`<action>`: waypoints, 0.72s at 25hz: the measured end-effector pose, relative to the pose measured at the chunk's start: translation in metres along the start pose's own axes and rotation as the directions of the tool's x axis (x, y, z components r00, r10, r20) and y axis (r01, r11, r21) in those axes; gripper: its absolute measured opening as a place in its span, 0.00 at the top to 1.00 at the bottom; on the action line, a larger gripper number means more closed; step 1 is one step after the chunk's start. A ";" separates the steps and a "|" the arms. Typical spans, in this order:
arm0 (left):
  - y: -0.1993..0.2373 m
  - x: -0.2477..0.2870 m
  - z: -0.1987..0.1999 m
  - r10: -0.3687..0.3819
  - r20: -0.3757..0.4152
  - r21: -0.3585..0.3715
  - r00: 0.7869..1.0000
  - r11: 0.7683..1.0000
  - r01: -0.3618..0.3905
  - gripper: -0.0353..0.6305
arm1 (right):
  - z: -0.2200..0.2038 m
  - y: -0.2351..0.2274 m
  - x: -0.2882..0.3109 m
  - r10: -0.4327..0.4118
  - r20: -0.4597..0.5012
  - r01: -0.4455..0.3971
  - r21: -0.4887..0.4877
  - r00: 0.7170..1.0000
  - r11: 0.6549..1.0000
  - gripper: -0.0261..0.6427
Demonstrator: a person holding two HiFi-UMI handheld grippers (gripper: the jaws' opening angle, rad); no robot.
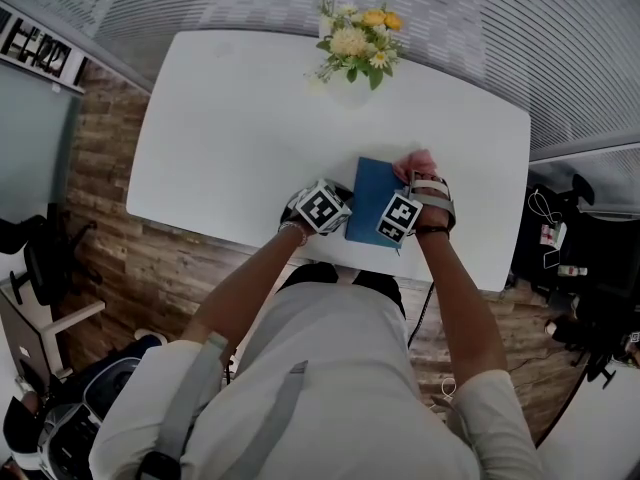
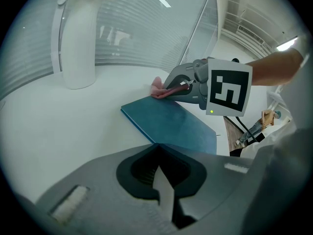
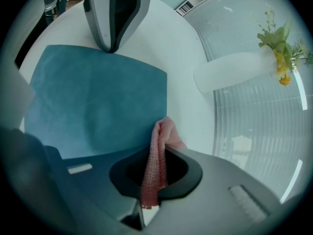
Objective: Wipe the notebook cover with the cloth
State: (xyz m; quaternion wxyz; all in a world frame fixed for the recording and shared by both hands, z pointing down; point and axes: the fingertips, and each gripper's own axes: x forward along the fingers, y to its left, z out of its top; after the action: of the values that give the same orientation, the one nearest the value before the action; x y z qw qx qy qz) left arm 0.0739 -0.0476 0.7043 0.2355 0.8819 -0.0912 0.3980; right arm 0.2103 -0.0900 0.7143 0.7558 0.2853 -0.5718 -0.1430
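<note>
Two grippers are in your hands, and both are at the notebook (image 3: 98, 106). The notebook is closed, with a plain blue cover. It lies flat on the white table (image 1: 230, 138), close to the table edge on your side and a little to the right of the middle.

Your right gripper (image 3: 157, 156) has its jaws pressed together on the pink cloth (image 3: 164, 133). A thin strip of the cloth runs back between the jaws, and a small bunch comes out in front of the tips. This bunch sits at the far right corner of the notebook, partly on the blue cover and partly over its edge. It seems to touch the cover there.

Your left gripper (image 2: 156, 151) has its jaws fully together, and nothing is between them. Its tip is at the left edge of the notebook, near the corner closer to you. Whether it presses on the cover or only comes up to it, I cannot tell.

One white vase (image 1: 352, 86) with yellow and white flowers (image 1: 358, 38) stands upright at the far edge of the table, well apart from the notebook and from both grippers.
</note>
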 end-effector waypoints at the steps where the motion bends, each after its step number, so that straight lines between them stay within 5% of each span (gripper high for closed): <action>1: 0.000 0.001 0.000 -0.002 0.002 0.001 1.000 1.000 0.002 0.95 | 0.000 0.001 -0.001 0.001 0.001 -0.001 0.000 1.000 1.000 0.95; 18: -0.002 0.000 0.000 -0.001 0.004 0.004 1.000 1.000 0.001 0.95 | 0.003 0.017 -0.011 0.030 0.013 -0.031 0.017 0.999 0.999 0.95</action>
State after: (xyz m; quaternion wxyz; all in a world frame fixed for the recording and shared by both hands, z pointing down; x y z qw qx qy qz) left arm 0.0746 -0.0465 0.7034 0.2337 0.8833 -0.0901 0.3964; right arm 0.2024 -0.0710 0.7166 0.7519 0.2819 -0.5819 -0.1284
